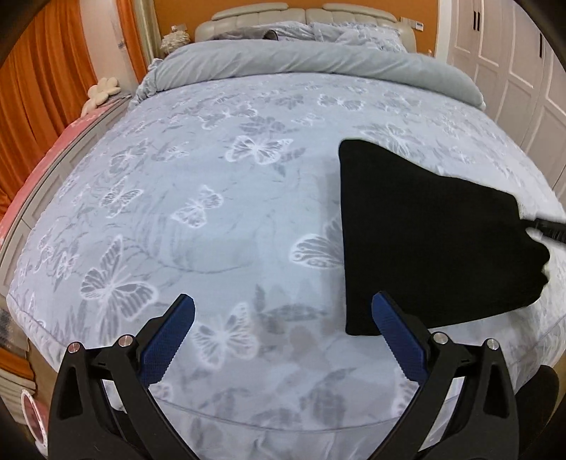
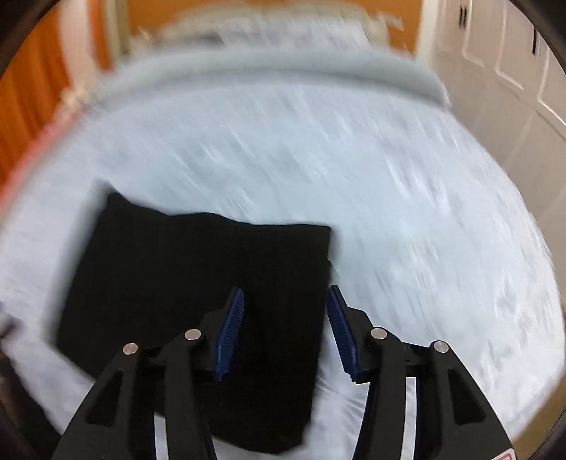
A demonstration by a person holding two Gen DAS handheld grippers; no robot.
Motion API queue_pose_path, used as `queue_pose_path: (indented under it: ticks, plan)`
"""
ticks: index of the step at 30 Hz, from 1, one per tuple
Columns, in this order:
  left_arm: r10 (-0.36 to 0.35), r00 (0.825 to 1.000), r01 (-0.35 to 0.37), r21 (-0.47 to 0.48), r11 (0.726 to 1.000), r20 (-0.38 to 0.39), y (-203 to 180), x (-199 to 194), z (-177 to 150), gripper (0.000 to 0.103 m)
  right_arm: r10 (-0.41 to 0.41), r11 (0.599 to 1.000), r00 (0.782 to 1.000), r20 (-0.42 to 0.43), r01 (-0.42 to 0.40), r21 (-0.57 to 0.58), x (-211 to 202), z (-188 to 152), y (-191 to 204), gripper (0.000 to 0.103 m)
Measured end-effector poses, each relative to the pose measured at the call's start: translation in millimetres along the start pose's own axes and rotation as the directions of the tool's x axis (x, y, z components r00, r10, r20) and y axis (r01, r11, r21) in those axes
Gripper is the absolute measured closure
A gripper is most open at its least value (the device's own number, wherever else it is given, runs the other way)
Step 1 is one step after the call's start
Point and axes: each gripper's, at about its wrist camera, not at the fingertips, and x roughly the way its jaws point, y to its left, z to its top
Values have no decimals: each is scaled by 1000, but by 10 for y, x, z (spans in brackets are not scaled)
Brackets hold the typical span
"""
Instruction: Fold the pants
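The black pants [image 1: 424,230] lie folded into a flat block on the butterfly-print bed cover [image 1: 212,184], right of centre in the left wrist view. My left gripper [image 1: 283,299] hangs open and wide over bare cover; its right pad [image 1: 399,336] overlaps the near left corner of the pants in the picture, and nothing is held. The right wrist view is blurred. There the pants [image 2: 177,276] fill the lower left, and my right gripper [image 2: 286,290] stands open above their right edge, pads apart and not pressing the cloth. A dark bar [image 1: 548,231] crosses the pants' right corner.
A rolled grey duvet [image 1: 311,60] and pillows lie across the far end below the padded headboard [image 1: 304,14]. Orange curtains [image 1: 42,92] hang on the left, white wardrobe doors [image 1: 513,60] stand on the right. The bed's near edge [image 1: 283,417] curves just below the fingers.
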Motion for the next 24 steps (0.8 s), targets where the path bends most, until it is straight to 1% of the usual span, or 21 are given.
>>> queue_pose_path:
  ticks: [2, 3, 5, 6, 8, 9, 11, 12, 13, 14, 16, 17, 19, 21, 23, 24]
  plan:
    - [8, 1000, -8, 24, 1000, -10, -98, 64, 8, 5, 74, 996, 992, 99, -78, 42, -212, -100, -24, 55]
    - [18, 1000, -17, 38, 999, -17, -150, 102, 15, 5, 80, 994, 985, 153, -90, 56, -362, -154, -21, 55]
    - [23, 1000, -22, 47, 999, -21, -213, 149, 26, 5, 94, 992, 974, 205, -109, 64, -526, -210, -4, 55]
    - [24, 999, -23, 48, 999, -28, -247, 189, 35, 5, 120, 988, 969, 214, -137, 66, -571, -241, 16, 55]
    - [24, 999, -22, 46, 999, -40, -281, 245, 48, 5, 163, 983, 964, 208, -176, 45, -574, -272, 108, 55]
    - [24, 999, -21, 46, 999, -48, -304, 276, 55, 5, 163, 984, 967, 196, -173, 33, -515, -274, 116, 55]
    - [26, 998, -23, 49, 999, -55, -333, 301, 57, 5, 142, 989, 978, 153, -146, 15, -367, -342, 178, 55]
    - [28, 998, -26, 51, 998, -55, -335, 309, 57, 5, 118, 992, 988, 99, -121, 19, -184, -400, 164, 56]
    - [34, 998, -31, 57, 998, -56, -336, 316, 55, 5, 118, 992, 989, 85, -121, 26, -113, -423, 154, 57]
    - [40, 998, -36, 62, 997, -57, -330, 320, 58, 5, 126, 991, 988, 93, -130, 38, -99, -444, 128, 57]
    - [46, 998, -43, 65, 997, -51, -273, 320, 73, 5, 138, 988, 984, 115, -145, 58, -234, -481, 71, 57]
    - [42, 998, -39, 60, 997, -46, -237, 319, 83, 5, 134, 987, 983, 128, -144, 70, -313, -501, 39, 57]
    - [27, 999, -26, 30, 999, -33, -135, 328, 110, 5, 160, 978, 975, 152, -178, 108, -438, -538, -61, 55]
    - [26, 999, -26, -3, 1000, -32, -68, 368, 135, 5, 202, 965, 969, 142, -222, 142, -438, -577, -140, 53]
    - [11, 999, -13, -32, 999, -52, -38, 433, 152, 5, 205, 964, 972, 116, -220, 146, -331, -597, -161, 53]
    - [-1, 998, -1, -40, 999, -62, -37, 455, 162, 5, 210, 963, 972, 102, -223, 151, -267, -600, -161, 51]
